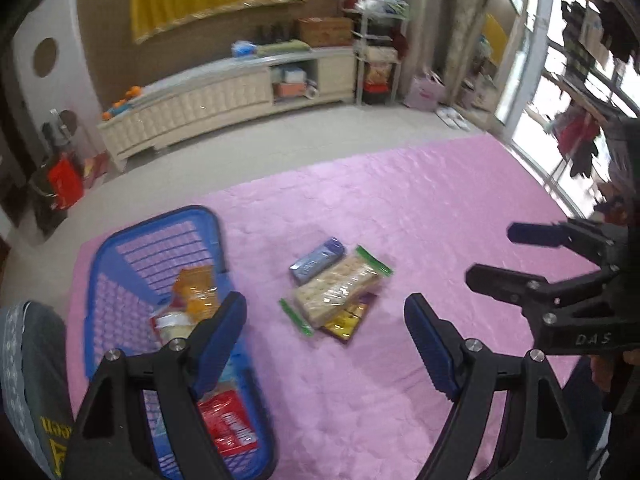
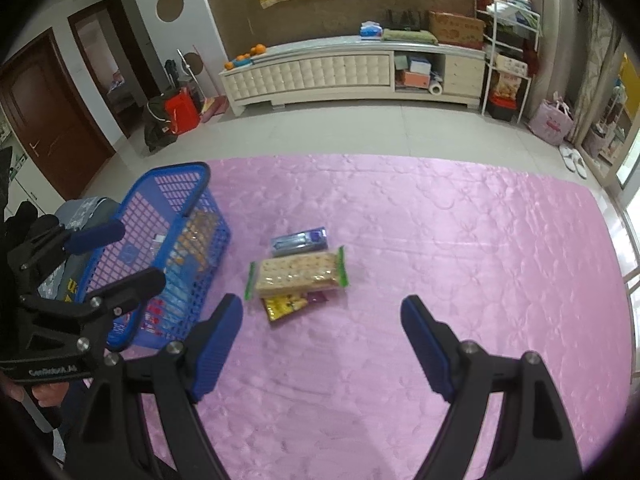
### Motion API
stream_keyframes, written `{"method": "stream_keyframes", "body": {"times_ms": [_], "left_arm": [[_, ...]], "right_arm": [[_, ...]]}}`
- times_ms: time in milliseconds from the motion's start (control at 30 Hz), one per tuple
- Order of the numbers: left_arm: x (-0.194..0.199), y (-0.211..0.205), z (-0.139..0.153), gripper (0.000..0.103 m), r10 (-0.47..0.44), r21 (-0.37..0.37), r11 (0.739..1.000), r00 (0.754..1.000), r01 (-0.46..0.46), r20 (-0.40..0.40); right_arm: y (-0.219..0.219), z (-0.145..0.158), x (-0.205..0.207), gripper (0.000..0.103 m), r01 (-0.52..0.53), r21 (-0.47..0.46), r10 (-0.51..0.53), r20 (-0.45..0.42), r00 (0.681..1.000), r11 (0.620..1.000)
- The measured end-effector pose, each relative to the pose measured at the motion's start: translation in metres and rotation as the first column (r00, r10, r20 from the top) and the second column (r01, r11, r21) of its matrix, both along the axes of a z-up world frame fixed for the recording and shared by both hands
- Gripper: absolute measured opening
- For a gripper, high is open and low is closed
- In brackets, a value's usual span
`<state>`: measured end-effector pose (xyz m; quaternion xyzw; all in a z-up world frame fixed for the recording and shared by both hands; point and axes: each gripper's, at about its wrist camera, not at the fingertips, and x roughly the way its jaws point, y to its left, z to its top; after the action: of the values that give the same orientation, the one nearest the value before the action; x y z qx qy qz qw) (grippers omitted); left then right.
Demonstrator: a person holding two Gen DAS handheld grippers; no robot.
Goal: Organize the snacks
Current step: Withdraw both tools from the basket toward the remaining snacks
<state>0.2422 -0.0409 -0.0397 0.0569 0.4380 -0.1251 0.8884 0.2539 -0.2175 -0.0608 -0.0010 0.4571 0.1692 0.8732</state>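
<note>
**A:** Three packets lie in a small pile on the pink cloth [image 2: 440, 232], outside the blue basket [image 2: 168, 184]: a blue packet [image 2: 299, 240] farthest away, a clear cracker pack [image 2: 298, 274] with green ends across the middle, and a yellow packet [image 2: 286, 307] half under its near edge. The basket already holds several snacks.

**B:** Which way is the pile from the tongs?

**A:** Ahead of both and below them, since both point steeply down. From the right gripper [image 2: 322, 344] the pile sits forward and slightly left of centre, and the cracker pack's long axis runs across the view, side to side. From the left gripper [image 1: 326, 340] the same cracker pack [image 1: 340, 290] lies dead ahead but slanted, and the basket [image 1: 120, 240] is just to its left.

**B:** Which one is nearer?

**A:** I judge them about equal; the left looks better placed for a drop into the basket.

**B:** And the jaws?

**A:** Both pairs stand wide apart with nothing between the pads, touching nothing. To take the cracker pack across its narrow width, I think either wrist needs some turning first.
</note>
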Motion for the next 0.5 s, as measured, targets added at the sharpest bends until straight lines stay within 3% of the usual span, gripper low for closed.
{"method": "stream_keyframes", "body": {"times_ms": [200, 500], "left_arm": [[0.016, -0.014, -0.016, 0.08, -0.005, 0.033, 0.999, 1.0, 0.005, -0.025], [0.014, -0.034, -0.047, 0.08, 0.054, 0.056, 0.997, 0.998, -0.053, -0.016]], "right_arm": [[-0.014, -0.016, 0.019, 0.085, -0.012, -0.005, 0.012, -0.031, 0.999, 1.0], [-0.016, -0.044, 0.039, 0.085, -0.225, -0.089, 0.225, -0.011, 0.974, 0.97]]}}
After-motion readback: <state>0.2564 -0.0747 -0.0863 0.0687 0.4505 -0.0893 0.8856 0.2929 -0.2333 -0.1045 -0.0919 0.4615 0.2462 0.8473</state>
